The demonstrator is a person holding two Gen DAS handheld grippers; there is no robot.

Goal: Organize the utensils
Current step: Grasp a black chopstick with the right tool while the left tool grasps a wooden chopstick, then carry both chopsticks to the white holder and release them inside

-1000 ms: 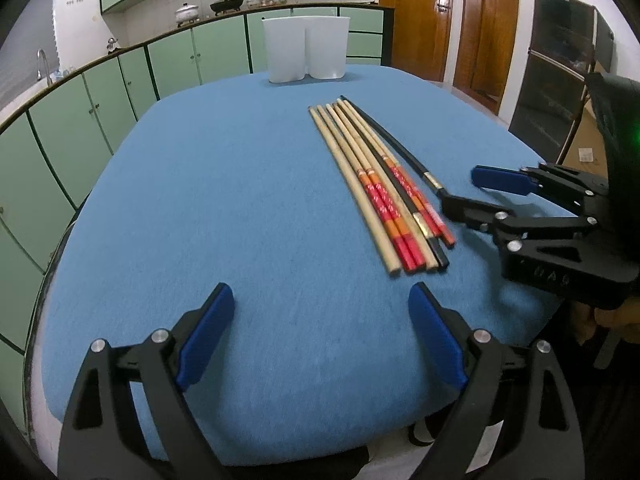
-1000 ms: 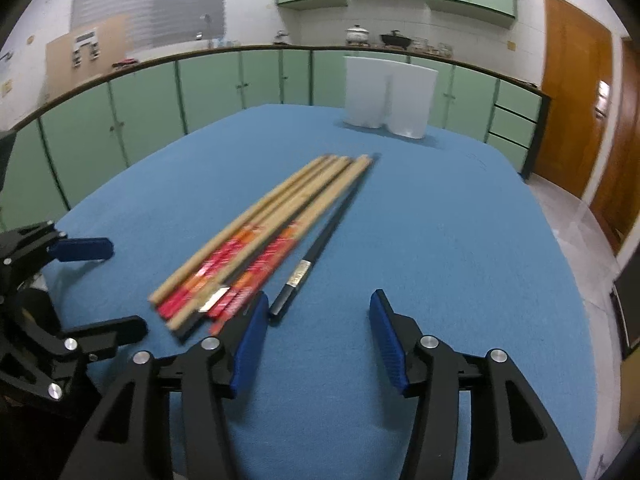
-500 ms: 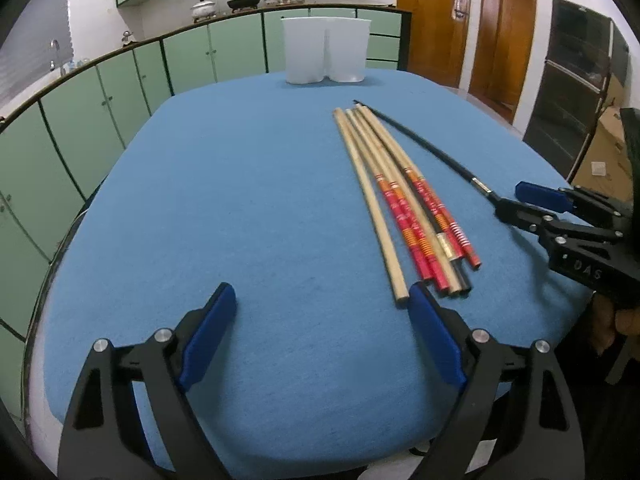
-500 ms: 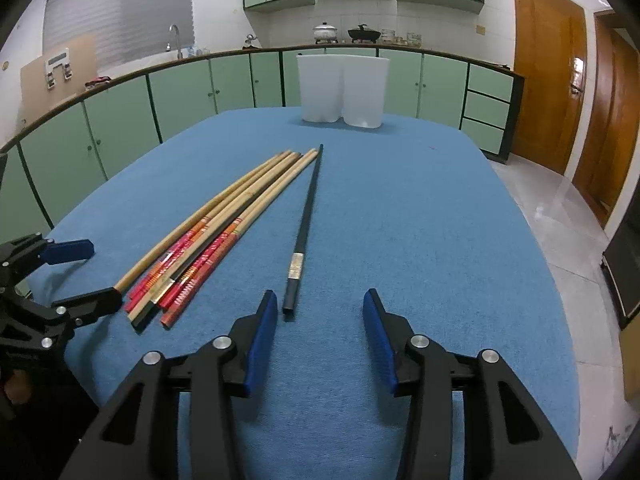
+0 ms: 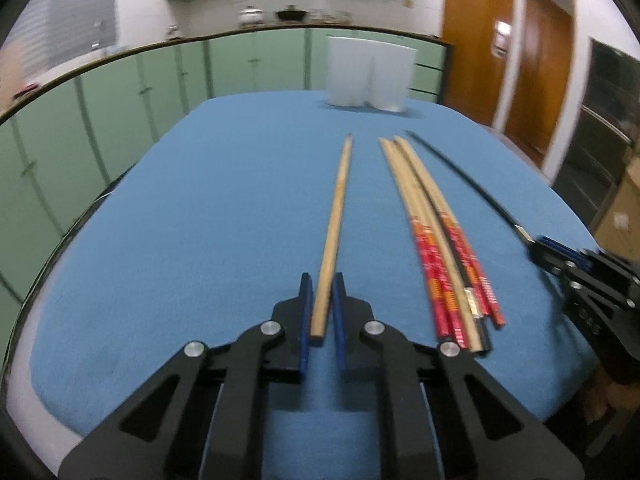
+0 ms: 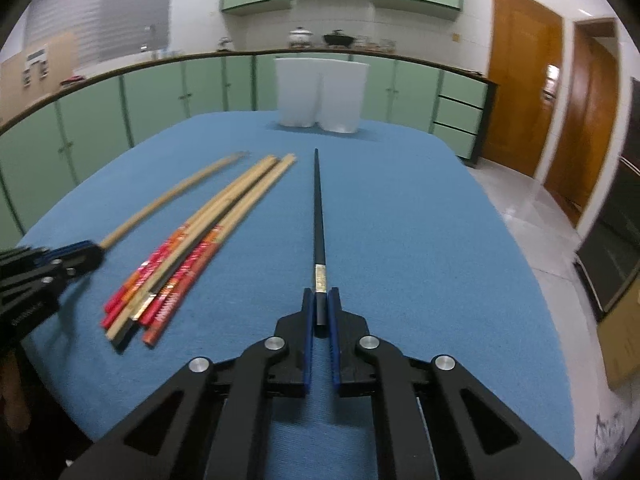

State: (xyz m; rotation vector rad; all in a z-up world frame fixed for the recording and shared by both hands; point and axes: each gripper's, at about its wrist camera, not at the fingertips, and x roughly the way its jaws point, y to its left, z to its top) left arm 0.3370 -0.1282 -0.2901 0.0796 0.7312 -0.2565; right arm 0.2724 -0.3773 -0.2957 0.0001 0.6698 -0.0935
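Observation:
My left gripper (image 5: pixel 321 285) is shut on the near end of a plain wooden chopstick (image 5: pixel 335 216), pulled left of the pile. My right gripper (image 6: pixel 321 297) is shut on the near end of a black chopstick (image 6: pixel 318 208), set apart to the right. Several chopsticks with red and orange handles (image 5: pixel 438 236) lie in a bundle between the two; the bundle also shows in the right wrist view (image 6: pixel 200 240). Two white containers (image 6: pixel 322 96) stand at the table's far edge. The right gripper shows in the left wrist view (image 5: pixel 538 250), the left gripper in the right wrist view (image 6: pixel 86 252).
The table has a blue cloth (image 6: pixel 400 216) with rounded edges. Green cabinets (image 5: pixel 120 96) run behind and to the left. Wooden doors (image 6: pixel 524 92) and a tiled floor (image 6: pixel 532 200) lie to the right.
Both grippers moved forward and shut, the left on the plain wooden chopstick, the right on the black one. The wooden chopstick now lies apart, left of the bundle.

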